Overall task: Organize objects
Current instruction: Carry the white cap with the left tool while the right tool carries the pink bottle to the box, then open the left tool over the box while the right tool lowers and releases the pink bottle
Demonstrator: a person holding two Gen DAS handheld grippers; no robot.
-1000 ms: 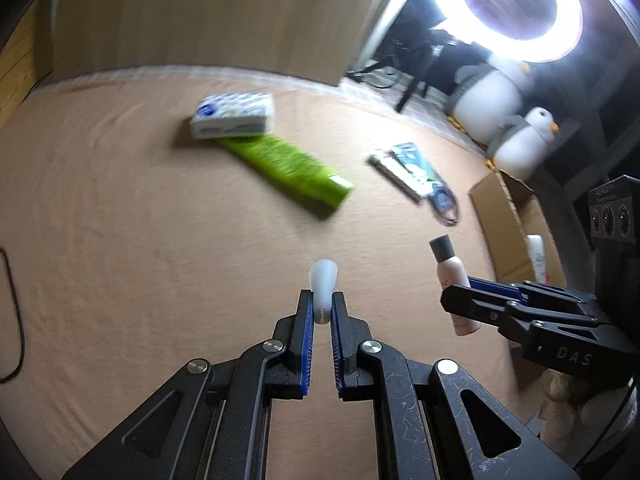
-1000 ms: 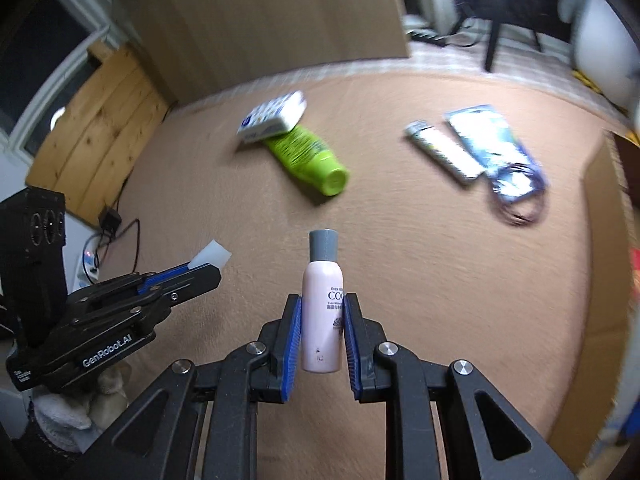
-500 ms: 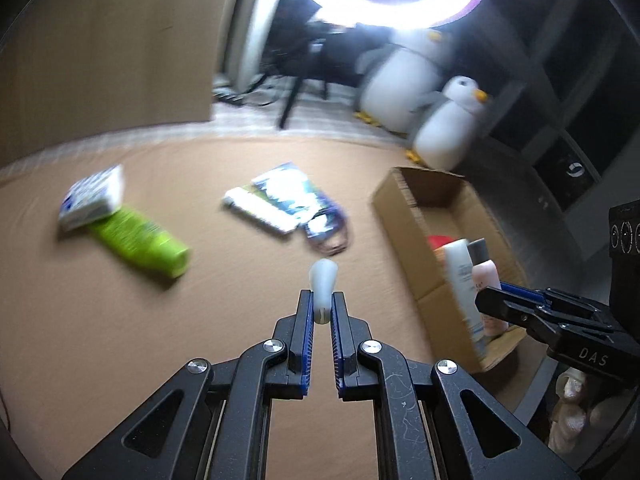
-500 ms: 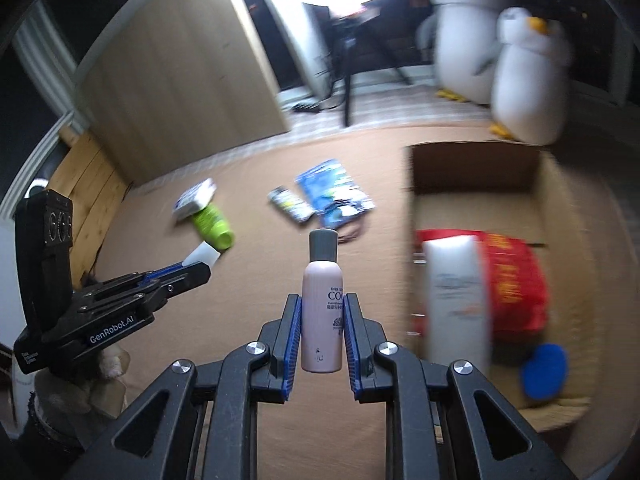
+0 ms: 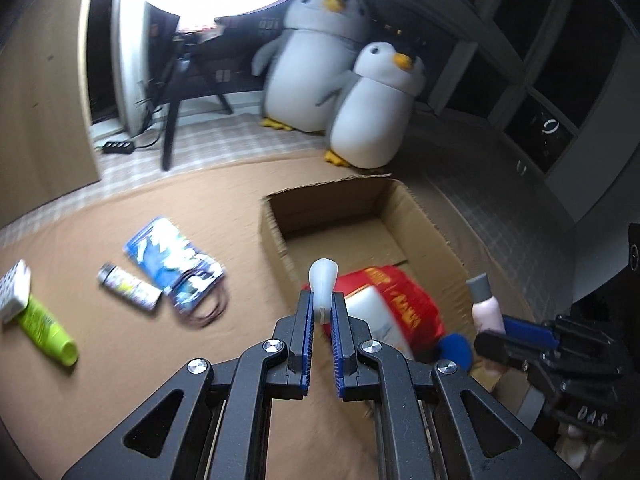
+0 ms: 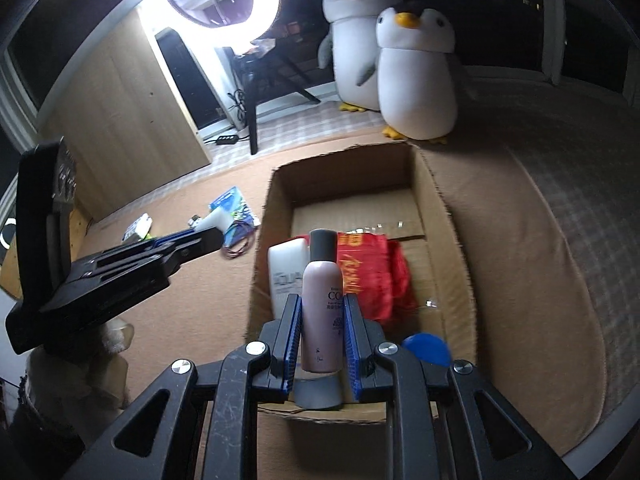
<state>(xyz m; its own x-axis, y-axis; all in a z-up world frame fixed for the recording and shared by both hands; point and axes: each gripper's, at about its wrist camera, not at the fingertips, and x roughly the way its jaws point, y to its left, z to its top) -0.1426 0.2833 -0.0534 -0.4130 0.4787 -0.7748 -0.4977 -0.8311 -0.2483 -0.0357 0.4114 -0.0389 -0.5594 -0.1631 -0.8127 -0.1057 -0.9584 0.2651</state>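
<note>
Now the right gripper (image 6: 320, 320) clamps a pink bottle (image 6: 322, 300) over the cardboard box (image 6: 440, 216), while the left gripper (image 5: 321, 312) pinches a small, possibly plastic, white piece (image 5: 323, 280) near its left wall

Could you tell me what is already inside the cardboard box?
Inside the cardboard box: a white bottle, a red packet and a blue round object. Anything beneath them is hidden.

**Box open at the far end, crowded at the near end**

In your right wrist view, the cardboard box (image 6: 438, 216) has bare floor toward 12 o'clock. Its near half is blocked by the red bag (image 6: 376, 272), the white bottle (image 6: 286, 272) and the blue lid (image 6: 426, 348). Two plush penguins (image 6: 416, 76) stand just behind the far wall. At 10 o'clock, the loose blue packet (image 6: 232, 200) lies on the brown cover.
</note>
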